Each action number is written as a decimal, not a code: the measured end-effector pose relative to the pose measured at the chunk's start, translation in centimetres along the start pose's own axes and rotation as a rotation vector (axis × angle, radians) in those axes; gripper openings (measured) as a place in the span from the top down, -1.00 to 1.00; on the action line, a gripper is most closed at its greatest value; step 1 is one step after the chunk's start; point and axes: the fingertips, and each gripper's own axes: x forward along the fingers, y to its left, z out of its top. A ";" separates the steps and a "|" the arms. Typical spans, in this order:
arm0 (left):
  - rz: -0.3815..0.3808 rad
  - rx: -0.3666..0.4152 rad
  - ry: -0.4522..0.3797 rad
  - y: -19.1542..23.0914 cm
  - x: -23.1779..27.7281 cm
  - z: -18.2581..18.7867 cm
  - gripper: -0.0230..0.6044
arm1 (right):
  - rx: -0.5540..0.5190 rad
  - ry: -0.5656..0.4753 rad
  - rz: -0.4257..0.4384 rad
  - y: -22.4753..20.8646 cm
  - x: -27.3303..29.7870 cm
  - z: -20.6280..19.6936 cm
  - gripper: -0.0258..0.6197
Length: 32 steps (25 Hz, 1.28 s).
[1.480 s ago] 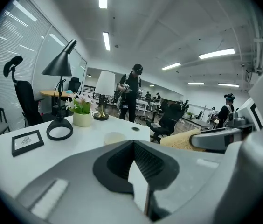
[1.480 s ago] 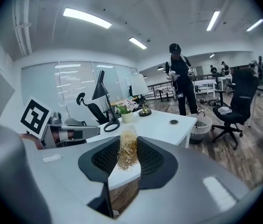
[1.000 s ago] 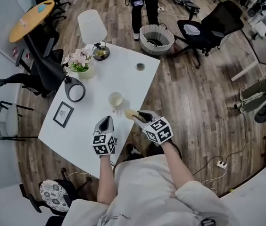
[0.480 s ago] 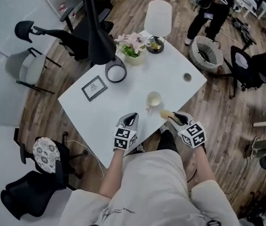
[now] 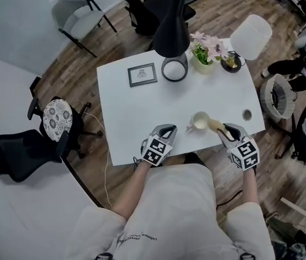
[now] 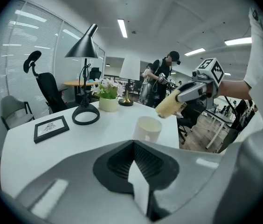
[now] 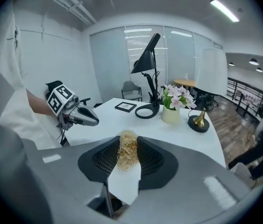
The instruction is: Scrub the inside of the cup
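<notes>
A cream cup (image 5: pixel 199 122) stands upright on the white table (image 5: pixel 131 118) near its front edge; the left gripper view has this cup (image 6: pixel 148 128) just ahead. My right gripper (image 5: pixel 226 130) is shut on a straw-yellow fibre scrubber (image 5: pixel 215 125), whose fibres (image 7: pixel 128 149) bulge between the pads. The scrubber's tip (image 6: pixel 170 105) hangs just above and right of the cup's rim, apart from it. My left gripper (image 5: pixel 169 129) sits left of the cup, jaws together and empty (image 6: pixel 133 146). The right gripper view sees the left gripper (image 7: pixel 78 115) but not the cup.
A black desk lamp with a ring base (image 5: pixel 174 69), a framed picture (image 5: pixel 142 75), a pot of pink flowers (image 5: pixel 204 50) and a white-shaded lamp (image 5: pixel 249 37) line the table's far side. A small round disc (image 5: pixel 246 114) lies right of the cup. Office chairs and a wastebasket (image 5: pixel 276 96) surround the table.
The head view has swung round, so the table looks turned. My right gripper has rolled and carried the scrubber up to the cup. The left gripper has shifted only slightly.
</notes>
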 end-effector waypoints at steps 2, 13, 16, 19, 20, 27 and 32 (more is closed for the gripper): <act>0.020 -0.035 -0.006 -0.2 0.7 0.3 0.93 | -0.076 0.007 0.022 -1.3 0.4 0.7 0.50; 0.199 -0.260 0.024 -1.5 3.4 -2.2 0.93 | -0.458 0.043 0.331 -2.9 3.3 2.4 0.49; 0.221 -0.232 0.033 -2.3 3.8 -2.5 0.93 | -0.640 0.061 0.429 -3.1 3.4 3.3 0.49; 0.225 -0.196 0.028 -3.4 4.0 -2.1 0.87 | -0.716 0.059 0.533 -2.9 3.6 4.6 0.50; 0.226 -0.179 0.027 -3.7 4.2 -1.9 0.85 | -0.716 0.057 0.558 -2.6 3.8 5.1 0.50; 0.215 -0.012 0.135 -3.9 7.0 -2.2 0.58 | -0.910 0.123 0.600 1.6 6.1 1.4 0.50; 0.226 0.061 0.175 -3.6 8.3 -1.2 0.58 | -1.051 0.224 0.608 3.5 7.4 -1.2 0.50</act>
